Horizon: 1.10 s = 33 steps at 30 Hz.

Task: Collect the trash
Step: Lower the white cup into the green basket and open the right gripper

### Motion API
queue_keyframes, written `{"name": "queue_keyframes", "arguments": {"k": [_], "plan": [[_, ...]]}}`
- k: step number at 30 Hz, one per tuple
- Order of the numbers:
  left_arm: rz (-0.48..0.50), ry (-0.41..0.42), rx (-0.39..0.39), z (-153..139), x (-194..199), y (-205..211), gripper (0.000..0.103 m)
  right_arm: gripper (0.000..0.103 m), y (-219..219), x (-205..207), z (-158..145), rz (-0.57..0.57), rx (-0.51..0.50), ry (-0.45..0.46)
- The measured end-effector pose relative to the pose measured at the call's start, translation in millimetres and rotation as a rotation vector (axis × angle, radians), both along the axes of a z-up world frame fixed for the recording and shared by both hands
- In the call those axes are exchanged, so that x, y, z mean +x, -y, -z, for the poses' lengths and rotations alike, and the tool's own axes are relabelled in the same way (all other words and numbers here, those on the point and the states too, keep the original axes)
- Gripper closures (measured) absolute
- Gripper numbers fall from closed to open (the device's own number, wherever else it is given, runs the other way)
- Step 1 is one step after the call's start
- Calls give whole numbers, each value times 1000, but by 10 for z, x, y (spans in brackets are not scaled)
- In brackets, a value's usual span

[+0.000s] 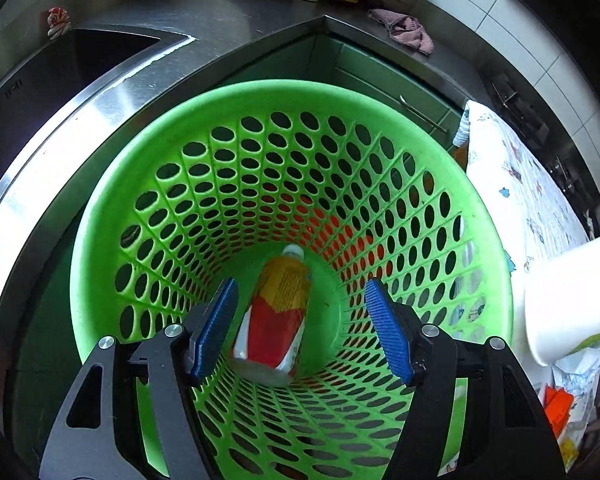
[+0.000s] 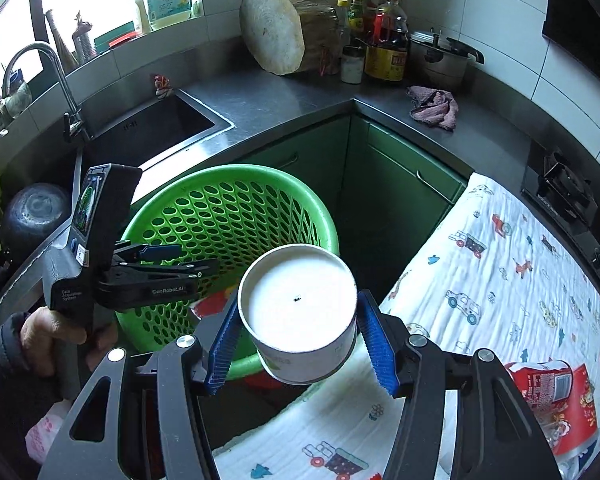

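Green basket (image 1: 292, 128) already holds a red bottle (image 1: 274, 312); your left gripper (image 1: 300, 328) hangs above it, fingers apart and empty. Your right gripper (image 2: 298, 344) clamps the white paper cup (image 2: 300, 316). Carry it over the rim before releasing.

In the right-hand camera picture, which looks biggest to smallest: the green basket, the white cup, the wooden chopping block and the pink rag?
1. Green basket
2. White cup, though nearness to the camera inflates it
3. Wooden chopping block
4. Pink rag
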<state>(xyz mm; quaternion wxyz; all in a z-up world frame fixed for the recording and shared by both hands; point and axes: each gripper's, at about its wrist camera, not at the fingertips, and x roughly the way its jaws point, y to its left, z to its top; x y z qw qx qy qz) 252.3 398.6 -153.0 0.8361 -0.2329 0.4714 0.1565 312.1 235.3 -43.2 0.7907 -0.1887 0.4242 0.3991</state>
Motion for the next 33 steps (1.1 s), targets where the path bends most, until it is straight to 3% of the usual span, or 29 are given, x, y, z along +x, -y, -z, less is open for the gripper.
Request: {"name": "queue_keyframes", "arguments": {"k": [14, 17, 19, 25, 33], "plan": [[-99, 121, 39, -423, -599, -206, 34, 47, -620, 30, 360, -54, -7, -101], [-113, 127, 50, -471, -703, -248, 34, 33, -675, 18, 384, -60, -3, -105], [-119, 129, 55, -502, -763, -273, 33, 31, -682, -3, 363, -64, 6, -99], [-108, 136, 62, -580, -837, -185, 33, 24, -552, -116, 188, -64, 23, -60], [-78, 155, 74, -729, -912, 136, 29, 18, 23, -272, -83, -8, 57, -23]]}}
